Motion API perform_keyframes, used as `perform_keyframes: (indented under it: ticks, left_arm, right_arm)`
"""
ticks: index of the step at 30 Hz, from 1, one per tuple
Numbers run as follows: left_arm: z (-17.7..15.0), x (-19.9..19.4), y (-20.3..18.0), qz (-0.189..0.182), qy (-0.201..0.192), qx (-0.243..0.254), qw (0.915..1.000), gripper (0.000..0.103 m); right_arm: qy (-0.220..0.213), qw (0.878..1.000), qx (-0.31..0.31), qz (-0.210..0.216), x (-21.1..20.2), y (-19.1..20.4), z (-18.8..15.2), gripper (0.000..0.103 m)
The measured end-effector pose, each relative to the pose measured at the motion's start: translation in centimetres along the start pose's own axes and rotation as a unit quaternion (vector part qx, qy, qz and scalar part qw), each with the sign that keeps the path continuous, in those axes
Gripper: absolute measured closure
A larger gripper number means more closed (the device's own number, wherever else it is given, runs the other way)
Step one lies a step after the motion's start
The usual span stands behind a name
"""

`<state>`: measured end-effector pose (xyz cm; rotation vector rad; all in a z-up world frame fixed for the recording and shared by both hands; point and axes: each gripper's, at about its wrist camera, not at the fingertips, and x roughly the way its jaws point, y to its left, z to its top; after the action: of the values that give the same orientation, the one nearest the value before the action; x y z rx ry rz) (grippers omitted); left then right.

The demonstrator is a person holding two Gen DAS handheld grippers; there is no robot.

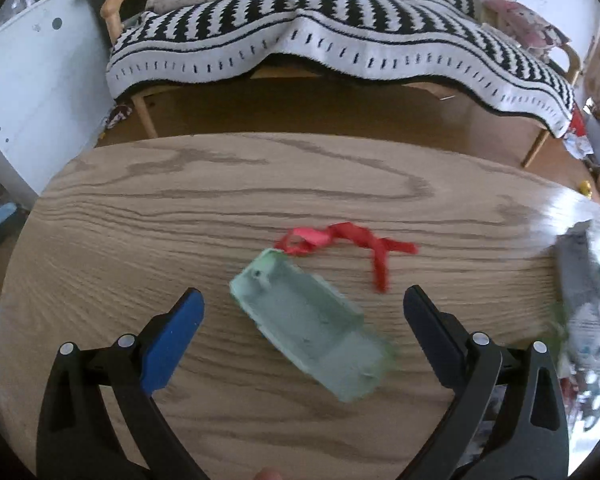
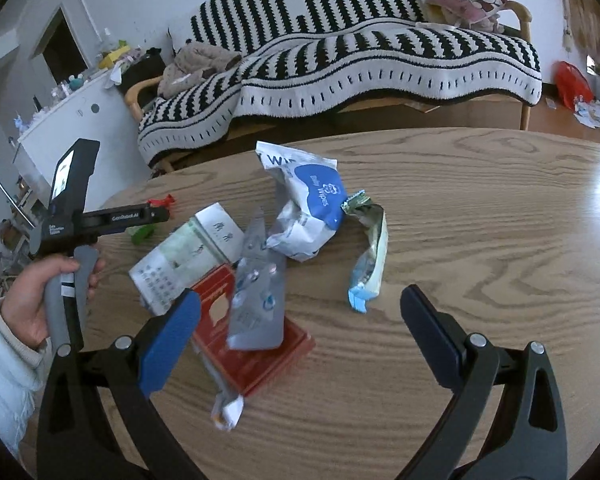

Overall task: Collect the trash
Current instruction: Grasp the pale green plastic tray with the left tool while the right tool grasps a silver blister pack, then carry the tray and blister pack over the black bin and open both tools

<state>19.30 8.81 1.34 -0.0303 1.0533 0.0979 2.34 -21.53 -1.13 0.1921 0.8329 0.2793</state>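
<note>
In the left wrist view, a pale green open carton (image 1: pixel 312 328) lies on the wooden table (image 1: pixel 220 208), with a red ribbon (image 1: pixel 348 242) just beyond it. My left gripper (image 1: pixel 303 312) is open, its fingers either side of the carton, above it. In the right wrist view, my right gripper (image 2: pixel 300 314) is open over a trash pile: a red box (image 2: pixel 256 344), a silver blister pack (image 2: pixel 258 300), a white-green box (image 2: pixel 188 252), a blue-white wipes packet (image 2: pixel 308 208) and a light blue wrapper (image 2: pixel 370 264). A crumpled scrap (image 2: pixel 228 410) lies nearer.
A sofa under a black-and-white striped blanket (image 2: pixel 360 60) stands beyond the table. A white cabinet (image 1: pixel 32 92) is at the left. The hand-held left gripper body (image 2: pixel 80 216) shows at the left of the right wrist view. Blurred trash (image 1: pixel 580 300) lies at the right table edge.
</note>
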Motion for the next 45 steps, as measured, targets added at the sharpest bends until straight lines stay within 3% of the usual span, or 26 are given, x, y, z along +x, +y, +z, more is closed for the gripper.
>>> perform_keyframes:
  ticks: [4,6,8,9,10,11,12,13,16,30,37,45]
  left_arm:
    - [-0.6,0.2,1.4,0.002,0.002,-0.001,1.0000,0.006]
    - [-0.6,0.1,1.9,-0.002,0.000,-0.001,1.0000,0.006]
    - [-0.7,0.1,2.5,-0.015,0.003,-0.004,0.9999,0.006]
    - [-0.8,0.2,2.5,-0.023,0.007,-0.003,0.9997,0.006]
    - [-0.9,0.1,2.4,-0.020,0.005,0.004,0.9998,0.010]
    - [-1.0,-0.1,2.3,-0.015,0.001,0.010,0.9998,0.024]
    - [-1.1,-0.6,2.3,-0.012,-0.010,0.012,0.9998,0.035]
    - [-1.1,-0.9,2.4,-0.009,-0.014,0.007,0.9998,0.063]
    - [-1.4,-1.4,3.0,-0.033,-0.010,-0.009,0.9994,0.068]
    - [-3.6,-7.0,2.9,-0.047,-0.036,0.007,0.9982,0.068]
    - [-5.7,-9.7,2.8,-0.055,-0.030,0.010,0.9980,0.068]
    - [-9.8,-17.0,0.5,-0.082,-0.057,0.029,0.9946,0.068]
  right_arm:
    - [0.002,1.000,-0.007,0.009,1.0,0.6,0.4,0.007]
    - [0.006,1.000,-0.005,0.015,1.4,0.8,0.6,0.018]
    - [0.017,1.000,-0.003,0.019,1.7,1.1,0.5,0.039]
    - [0.021,1.000,-0.003,0.023,1.9,1.2,0.4,0.044]
    - [0.022,0.999,-0.005,0.024,2.0,1.4,0.4,0.057]
    - [0.024,0.999,-0.008,0.025,2.0,1.5,0.3,0.074]
    - [0.021,0.999,-0.009,0.030,1.8,1.7,0.2,0.077]
    - [0.019,0.999,-0.009,0.032,1.6,1.8,0.1,0.079]
    - [0.018,0.999,-0.013,0.042,1.1,2.1,-0.3,0.080]
    - [-0.016,0.998,-0.015,0.051,-4.4,2.9,0.1,0.080]
    - [0.004,0.999,-0.004,0.035,-5.0,2.2,-1.9,0.080]
    - [-0.055,0.998,0.006,0.018,-13.7,0.9,-1.7,0.080]
